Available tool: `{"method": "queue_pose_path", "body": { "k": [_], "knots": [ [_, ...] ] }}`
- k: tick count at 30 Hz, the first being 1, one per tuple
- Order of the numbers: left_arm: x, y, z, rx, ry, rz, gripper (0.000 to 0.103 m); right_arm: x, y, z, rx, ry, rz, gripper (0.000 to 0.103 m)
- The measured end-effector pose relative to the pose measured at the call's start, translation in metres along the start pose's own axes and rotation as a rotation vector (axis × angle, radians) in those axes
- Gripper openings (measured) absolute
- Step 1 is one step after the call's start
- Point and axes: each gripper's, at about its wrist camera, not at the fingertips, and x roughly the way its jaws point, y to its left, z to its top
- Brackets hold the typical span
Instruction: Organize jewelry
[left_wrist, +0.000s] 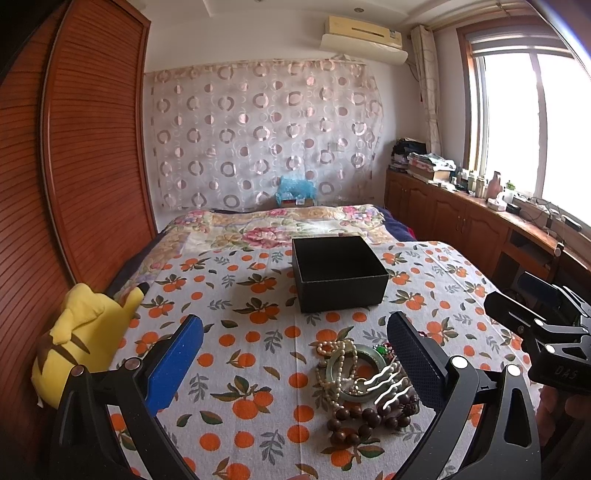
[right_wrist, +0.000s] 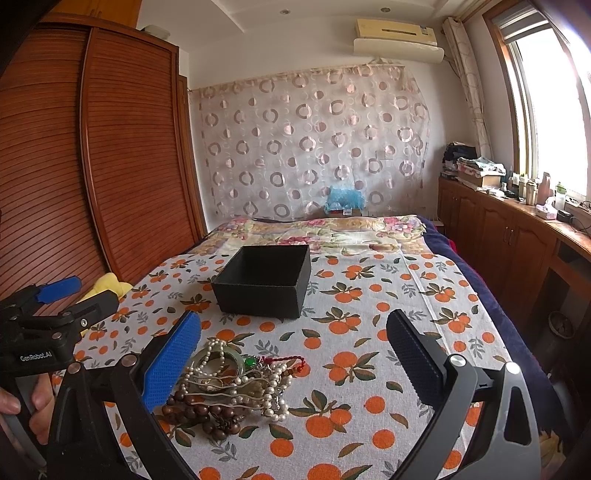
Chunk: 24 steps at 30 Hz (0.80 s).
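A tangled heap of jewelry (left_wrist: 364, 384) lies on the orange-print cloth: a pearl strand, a jade bangle (left_wrist: 354, 373), dark wooden beads (left_wrist: 354, 421) and silver bangles. Behind it stands an open, empty black box (left_wrist: 338, 273). My left gripper (left_wrist: 295, 354) is open, and the heap sits just inside its right finger. In the right wrist view the same heap (right_wrist: 236, 387) lies beside the blue left finger (right_wrist: 173, 362) of my open right gripper (right_wrist: 293, 350), with the black box (right_wrist: 264, 280) farther back. Each gripper shows at the edge of the other's view.
A yellow plush toy (left_wrist: 81, 336) lies at the bed's left edge by a wooden slatted wardrobe (left_wrist: 74, 166). A floral quilt (left_wrist: 277, 225) covers the far bed. Wooden cabinets (left_wrist: 461, 221) with clutter run along the right under the window.
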Motion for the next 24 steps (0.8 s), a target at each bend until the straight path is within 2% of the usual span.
{"method": "queue_pose_path", "body": {
  "k": [9,14,15,18,24],
  "knots": [
    [-0.006,-0.005,0.005,0.000,0.004,0.000,0.097,0.005,0.001,-0.002,-0.002,0.009,0.009,0.101],
    [-0.010,-0.007,0.002,0.008,0.033,-0.010,0.097,0.013,0.002,-0.006,-0.021,0.042,0.026,0.101],
    [0.011,-0.010,-0.007,0.011,0.041,-0.014,0.097,0.006,0.001,-0.007,-0.022,0.049,0.030,0.101],
    [0.019,-0.008,-0.013,0.021,0.072,-0.020,0.097,0.010,0.000,-0.013,-0.027,0.072,0.048,0.100],
    [0.024,-0.008,-0.025,0.039,0.126,-0.034,0.097,0.023,-0.001,-0.029,-0.049,0.146,0.084,0.088]
  ]
}}
